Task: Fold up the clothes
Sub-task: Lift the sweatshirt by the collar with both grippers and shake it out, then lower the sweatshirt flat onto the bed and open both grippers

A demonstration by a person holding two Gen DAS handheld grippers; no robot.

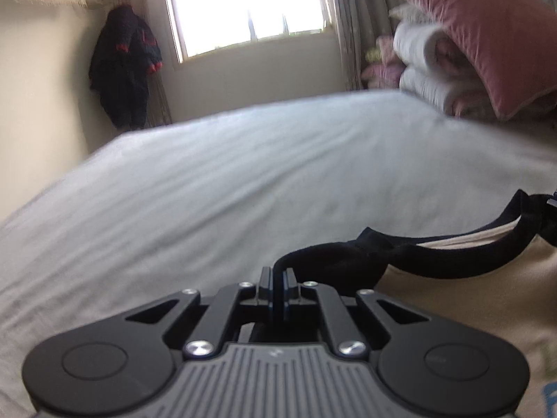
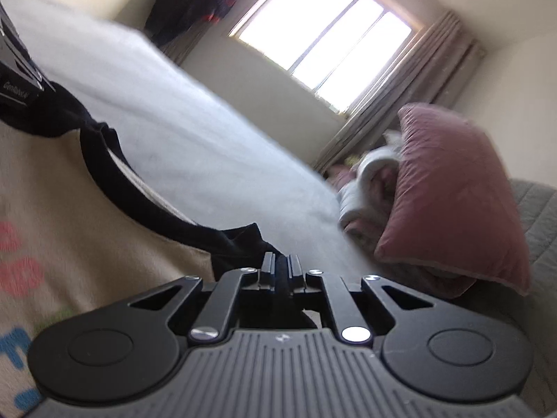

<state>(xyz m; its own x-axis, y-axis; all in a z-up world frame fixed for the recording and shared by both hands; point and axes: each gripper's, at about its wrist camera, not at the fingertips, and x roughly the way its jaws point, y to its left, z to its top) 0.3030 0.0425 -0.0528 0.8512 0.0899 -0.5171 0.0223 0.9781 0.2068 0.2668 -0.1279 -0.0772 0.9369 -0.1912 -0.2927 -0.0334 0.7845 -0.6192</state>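
While my left gripper [image 1: 277, 275] and right gripper [image 2: 281, 264] each pinch the black-trimmed beige printed shirt [image 1: 470, 278] at its shoulders, it hangs over the pale grey bedsheet [image 1: 226, 181]; beyond, a dusty-pink velvet pillow [image 2: 452, 188].

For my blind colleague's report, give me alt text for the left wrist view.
The left claw is shut on the black collar of a beige shirt above a grey bed sheet. Behind are a pink pillow and a bright window.
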